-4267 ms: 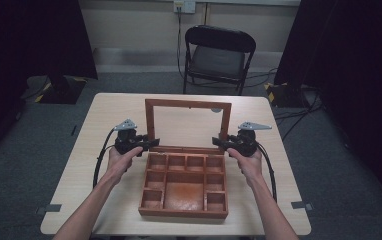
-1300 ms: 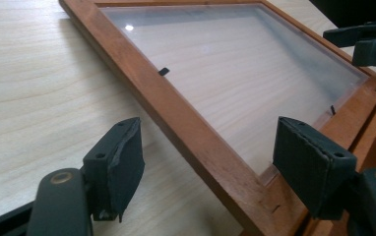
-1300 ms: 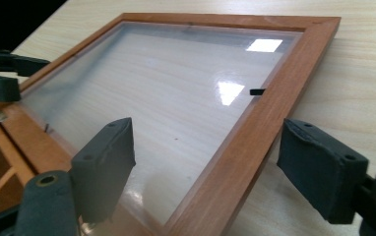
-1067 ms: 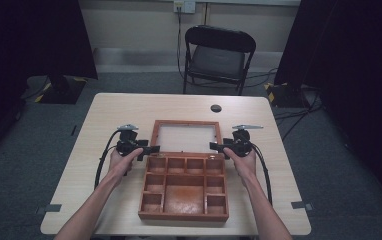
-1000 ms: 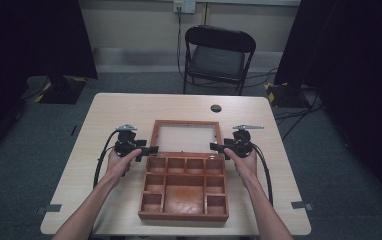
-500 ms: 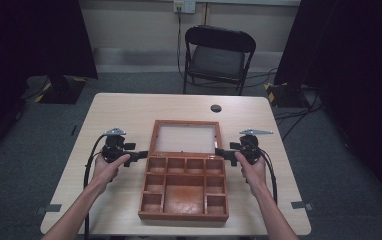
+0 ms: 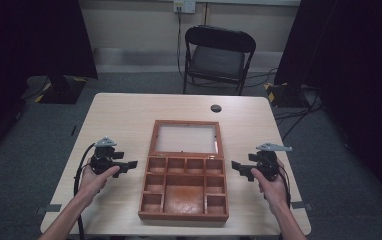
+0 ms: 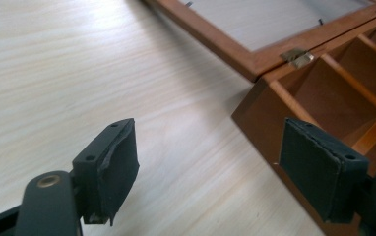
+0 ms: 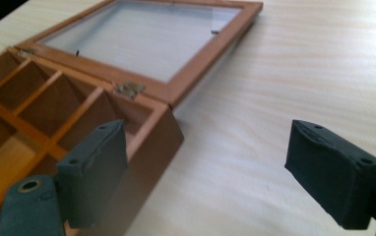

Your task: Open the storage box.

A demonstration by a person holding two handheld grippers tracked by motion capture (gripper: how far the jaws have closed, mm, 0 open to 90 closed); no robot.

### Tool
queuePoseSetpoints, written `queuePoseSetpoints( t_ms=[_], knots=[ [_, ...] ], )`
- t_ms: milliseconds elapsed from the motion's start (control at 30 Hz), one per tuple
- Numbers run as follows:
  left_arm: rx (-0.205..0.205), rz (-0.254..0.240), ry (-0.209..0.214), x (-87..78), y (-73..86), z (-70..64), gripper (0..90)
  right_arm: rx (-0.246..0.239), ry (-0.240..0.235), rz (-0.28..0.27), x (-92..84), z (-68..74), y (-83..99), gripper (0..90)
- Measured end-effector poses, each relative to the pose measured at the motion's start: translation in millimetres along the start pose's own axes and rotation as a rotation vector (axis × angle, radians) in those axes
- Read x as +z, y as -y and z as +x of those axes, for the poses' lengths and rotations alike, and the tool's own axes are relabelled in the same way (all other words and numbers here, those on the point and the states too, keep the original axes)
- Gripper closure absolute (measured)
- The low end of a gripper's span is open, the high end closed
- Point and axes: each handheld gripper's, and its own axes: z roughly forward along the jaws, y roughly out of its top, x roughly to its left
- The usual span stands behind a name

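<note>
1. Now the wooden box (image 7: pixel 184 187) sits in the middle of the table (image 7: pixel 124 115), its glass lid (image 7: pixel 186 138) lying flat behind it.
2. Both the left gripper (image 7: pixel 127 164) and right gripper (image 7: pixel 239 167) have jaws spread wide, holding nothing.
3. A bump could maybe slide the box.
4. Up close, the gripper views show a small brass hinge (image 8: pixel 297 57).
</note>
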Motion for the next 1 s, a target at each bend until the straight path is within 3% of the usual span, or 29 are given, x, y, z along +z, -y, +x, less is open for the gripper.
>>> queuePoseSetpoints(
  t_ms=[133,300,400,467,533,633,667,733,833,900,1000],
  knots=[
    [-0.004,-0.006,-0.017,-7.7,7.2,0.4,23.1,0.008,0.019,0.022,-10.8,-3.3,13.5,15.1],
    [0.008,0.025,-0.06,-12.7,22.5,2.1,23.1,0.044,0.072,0.036,-20.5,-12.9,31.5,15.0],
    [0.016,0.046,-0.088,-11.5,31.8,5.1,23.1,0.108,0.074,0.061,-20.8,-20.4,42.8,15.1],
    [0.015,0.06,-0.102,-11.2,34.6,6.5,23.0,0.106,0.121,0.07,-20.0,-24.4,49.7,15.1],
    [0.047,0.074,-0.117,-9.7,35.9,5.0,22.8,0.113,0.148,0.1,-17.3,-27.8,55.1,15.1],
    [0.08,0.123,-0.139,-3.4,38.2,3.2,20.7,0.075,0.202,0.148,-12.2,-30.0,59.7,14.5],
    [0.09,0.104,-0.168,-2.0,40.4,2.8,19.0,0.048,0.231,0.142,-11.0,-29.6,60.9,14.5],
    [0.121,0.064,-0.203,0.3,44.9,3.7,18.1,0.044,0.246,0.139,-10.0,-29.8,60.8,14.4],
    [0.117,0.021,-0.203,2.5,48.9,5.9,14.0,-0.027,0.314,0.115,-5.5,-28.6,66.4,10.6],
    [0.112,0.018,-0.206,2.8,48.9,5.4,13.2,-0.025,0.317,0.082,-3.8,-29.5,70.2,7.0],
    [0.108,0.017,-0.21,3.1,48.8,4.9,13.1,-0.023,0.325,0.083,-3.3,-29.4,70.1,6.5]
  ],
)
